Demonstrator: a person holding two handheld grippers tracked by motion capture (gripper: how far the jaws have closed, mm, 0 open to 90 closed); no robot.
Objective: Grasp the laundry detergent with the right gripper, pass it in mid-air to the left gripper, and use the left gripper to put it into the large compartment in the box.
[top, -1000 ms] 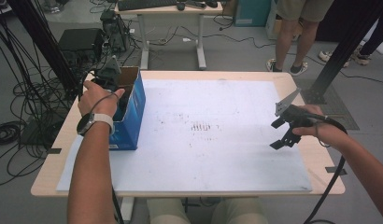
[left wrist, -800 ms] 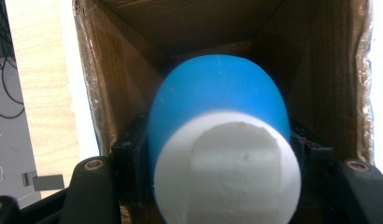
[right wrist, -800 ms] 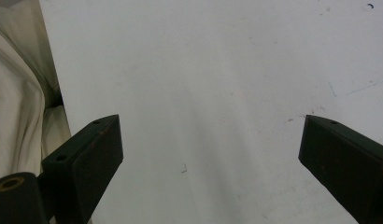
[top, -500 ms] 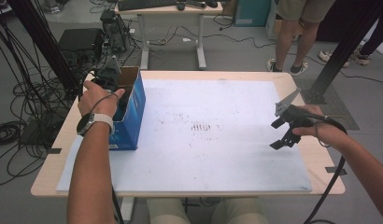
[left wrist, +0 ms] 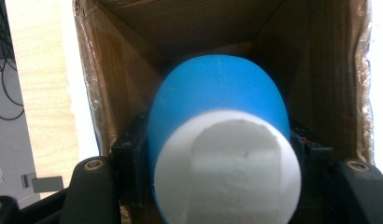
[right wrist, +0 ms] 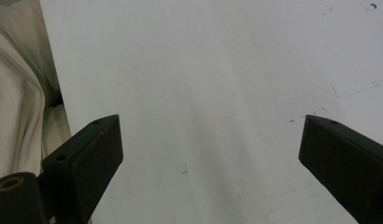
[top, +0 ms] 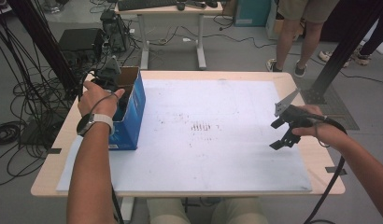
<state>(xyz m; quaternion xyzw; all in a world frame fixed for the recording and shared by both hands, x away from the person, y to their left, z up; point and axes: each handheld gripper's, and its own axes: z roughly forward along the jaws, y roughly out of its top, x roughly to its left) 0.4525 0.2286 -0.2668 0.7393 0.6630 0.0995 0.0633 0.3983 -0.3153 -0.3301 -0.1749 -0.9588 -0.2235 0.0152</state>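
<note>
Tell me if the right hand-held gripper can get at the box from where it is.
Probably yes: the right hand-held gripper is open and empty, and only bare white sheet lies between it and the box.

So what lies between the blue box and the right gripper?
Nothing: in the high view, bare white mat with faint smudges separates blue box from right gripper.

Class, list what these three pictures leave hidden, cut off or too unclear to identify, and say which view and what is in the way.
- Left hand-held gripper, high view: the hand and blue cardboard box cover its jaws.
- Blue-and-white rounded object, left gripper view: too close and blurred; bottom edge cuts it off.
- Box floor, left gripper view: hidden behind that object.
- Dark marks on the white sheet, high view: too small to read.
</note>
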